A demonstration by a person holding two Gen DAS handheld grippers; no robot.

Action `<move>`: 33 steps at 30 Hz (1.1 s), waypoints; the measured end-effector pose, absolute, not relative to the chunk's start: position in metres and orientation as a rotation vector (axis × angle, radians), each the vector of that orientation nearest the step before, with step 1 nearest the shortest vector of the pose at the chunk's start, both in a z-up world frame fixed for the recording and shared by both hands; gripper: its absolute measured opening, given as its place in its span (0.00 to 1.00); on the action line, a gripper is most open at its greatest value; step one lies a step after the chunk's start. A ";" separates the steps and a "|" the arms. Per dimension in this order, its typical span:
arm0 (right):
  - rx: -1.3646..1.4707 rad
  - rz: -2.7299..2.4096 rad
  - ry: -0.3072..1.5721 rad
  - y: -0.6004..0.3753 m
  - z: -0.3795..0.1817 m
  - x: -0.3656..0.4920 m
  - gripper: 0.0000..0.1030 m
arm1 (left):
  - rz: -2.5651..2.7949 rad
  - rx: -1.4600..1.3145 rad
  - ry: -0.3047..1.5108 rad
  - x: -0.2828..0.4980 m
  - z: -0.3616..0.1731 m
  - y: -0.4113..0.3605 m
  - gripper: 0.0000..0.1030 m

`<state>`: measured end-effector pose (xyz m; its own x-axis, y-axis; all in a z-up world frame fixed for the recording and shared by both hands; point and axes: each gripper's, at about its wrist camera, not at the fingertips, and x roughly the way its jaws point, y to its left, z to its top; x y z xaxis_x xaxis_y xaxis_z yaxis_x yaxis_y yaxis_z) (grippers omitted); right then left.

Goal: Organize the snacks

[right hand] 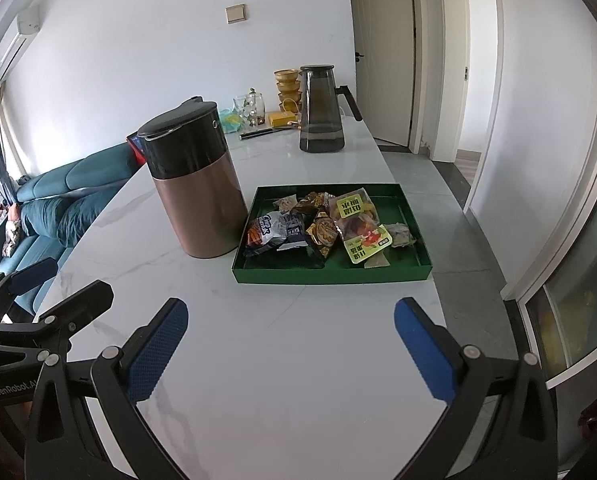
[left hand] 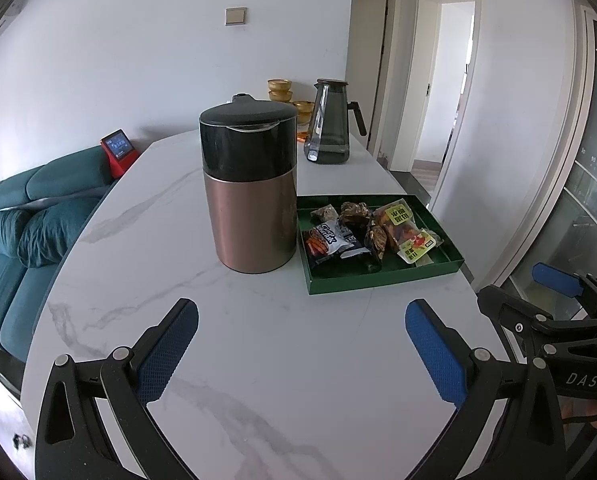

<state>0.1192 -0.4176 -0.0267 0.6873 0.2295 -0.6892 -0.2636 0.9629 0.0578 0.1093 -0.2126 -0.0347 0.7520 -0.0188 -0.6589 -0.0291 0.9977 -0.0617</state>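
A shallow green tray [left hand: 382, 280] [right hand: 330, 274] sits on the white marble table and holds several snack packets [left hand: 374, 228] [right hand: 326, 226], among them a yellow-labelled bag [right hand: 352, 208] and a dark chip bag [left hand: 326, 240]. My left gripper [left hand: 300, 344] is open and empty above the bare table, short of the tray. My right gripper [right hand: 290, 340] is open and empty, in front of the tray. The right gripper also shows at the right edge of the left wrist view [left hand: 518, 292], and the left gripper shows at the left edge of the right wrist view [right hand: 66, 280].
A tall copper and black kettle [left hand: 250, 184] [right hand: 196, 180] stands just left of the tray. A smoked-glass pitcher [left hand: 330, 120] [right hand: 322, 108], amber bowls [right hand: 288, 84] and jars stand at the table's far end. A teal sofa [left hand: 26, 208] lies left of the table.
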 end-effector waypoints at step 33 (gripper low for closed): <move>-0.051 0.276 0.763 -0.417 -0.028 0.122 1.00 | 0.018 -0.080 0.728 0.114 -0.037 -0.214 0.99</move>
